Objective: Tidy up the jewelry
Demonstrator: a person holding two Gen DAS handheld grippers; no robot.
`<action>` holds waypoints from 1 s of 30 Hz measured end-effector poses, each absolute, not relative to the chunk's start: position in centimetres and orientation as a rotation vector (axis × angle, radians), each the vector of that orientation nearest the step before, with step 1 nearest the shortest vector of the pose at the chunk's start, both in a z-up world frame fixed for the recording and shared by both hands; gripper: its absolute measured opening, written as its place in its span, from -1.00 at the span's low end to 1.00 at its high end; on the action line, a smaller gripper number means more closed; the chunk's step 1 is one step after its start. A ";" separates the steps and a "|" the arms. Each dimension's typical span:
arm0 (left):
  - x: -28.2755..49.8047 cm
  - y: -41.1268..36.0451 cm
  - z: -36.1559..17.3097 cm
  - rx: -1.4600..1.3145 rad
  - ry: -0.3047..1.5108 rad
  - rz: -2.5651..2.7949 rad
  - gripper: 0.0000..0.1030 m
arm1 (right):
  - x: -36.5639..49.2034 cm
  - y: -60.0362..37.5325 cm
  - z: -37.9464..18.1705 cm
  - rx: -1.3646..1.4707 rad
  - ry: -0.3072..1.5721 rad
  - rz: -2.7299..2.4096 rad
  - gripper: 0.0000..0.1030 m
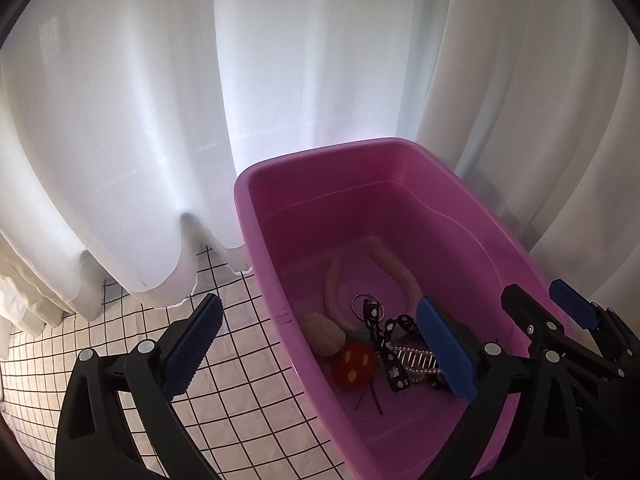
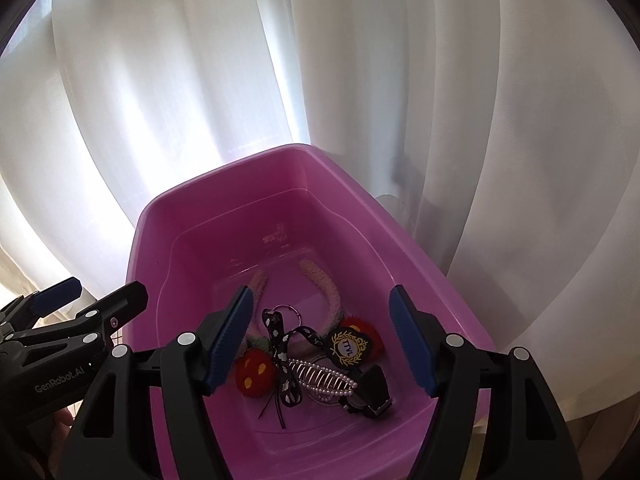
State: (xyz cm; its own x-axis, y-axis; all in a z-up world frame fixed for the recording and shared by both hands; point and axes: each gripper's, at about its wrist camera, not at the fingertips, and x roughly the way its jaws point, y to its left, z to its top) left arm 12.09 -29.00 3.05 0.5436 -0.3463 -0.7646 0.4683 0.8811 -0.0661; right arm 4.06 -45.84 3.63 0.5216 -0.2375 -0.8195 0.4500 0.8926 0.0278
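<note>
A pink plastic tub [image 1: 256, 216] [image 2: 144, 236] holds the jewelry: a fuzzy beige headband [image 1: 394, 266] [image 2: 320, 276], a red pom-pom [image 1: 354, 364] [image 2: 254, 372], a black ribbon with white marks [image 1: 390, 344] [image 2: 286, 364], a pearl hair clip [image 2: 320, 376], a black and gold badge [image 2: 348, 346], a black watch [image 2: 374, 392] and a metal ring [image 2: 286, 314]. My left gripper [image 1: 320, 344] is open over the tub's left rim, empty. My right gripper [image 2: 320, 340] is open above the pile, empty.
White curtains [image 1: 160, 120] [image 2: 440, 100] hang behind and beside the tub. A white cloth with a black grid [image 1: 248, 380] covers the surface left of the tub. The other gripper shows at the right edge of the left wrist view [image 1: 560, 320].
</note>
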 end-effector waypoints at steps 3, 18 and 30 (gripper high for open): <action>11.8 -27.8 3.3 0.149 0.868 -0.461 0.86 | 4.1 -44.9 3.7 0.240 0.939 -0.412 0.30; 10.3 -20.6 3.0 0.101 0.907 -0.325 0.86 | 3.2 -39.8 2.8 0.228 0.987 -0.375 0.30; 8.2 -18.0 2.7 0.119 0.906 -0.313 0.86 | 1.6 -36.4 4.0 0.202 0.989 -0.378 0.30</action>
State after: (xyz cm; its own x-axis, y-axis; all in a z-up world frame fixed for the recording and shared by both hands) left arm 8.18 -17.95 2.72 0.5751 -0.2165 -0.7889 0.3161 0.9482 -0.0298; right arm 1.61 -36.40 4.04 0.4920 -0.2181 -0.8428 0.3993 0.9168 -0.0042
